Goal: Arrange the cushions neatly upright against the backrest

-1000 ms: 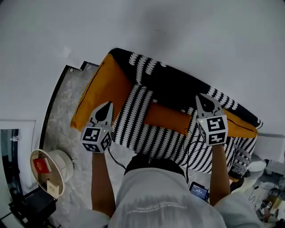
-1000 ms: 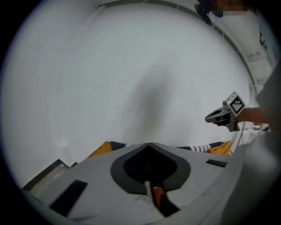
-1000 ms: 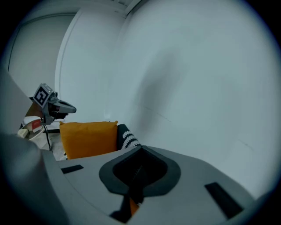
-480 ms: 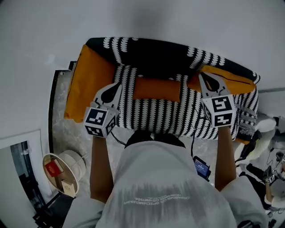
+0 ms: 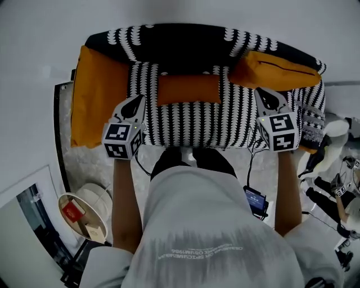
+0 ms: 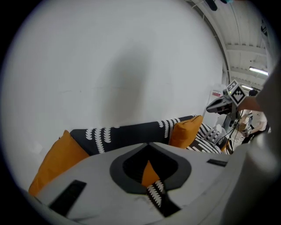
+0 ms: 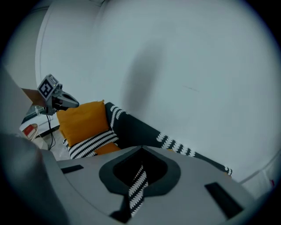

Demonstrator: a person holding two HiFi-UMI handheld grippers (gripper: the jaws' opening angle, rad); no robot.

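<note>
White wall, 1 patterned sofa, 3 orange cushions

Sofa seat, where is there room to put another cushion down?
The front of the striped seat, in front of the middle orange cushion, is bare. So are the gaps on either side of that cushion. Both ends are crowded: the left orange cushion and the right orange cushion fill them.

I am holding my left gripper and right gripper above the striped sofa, flanking a small orange cushion.
</note>
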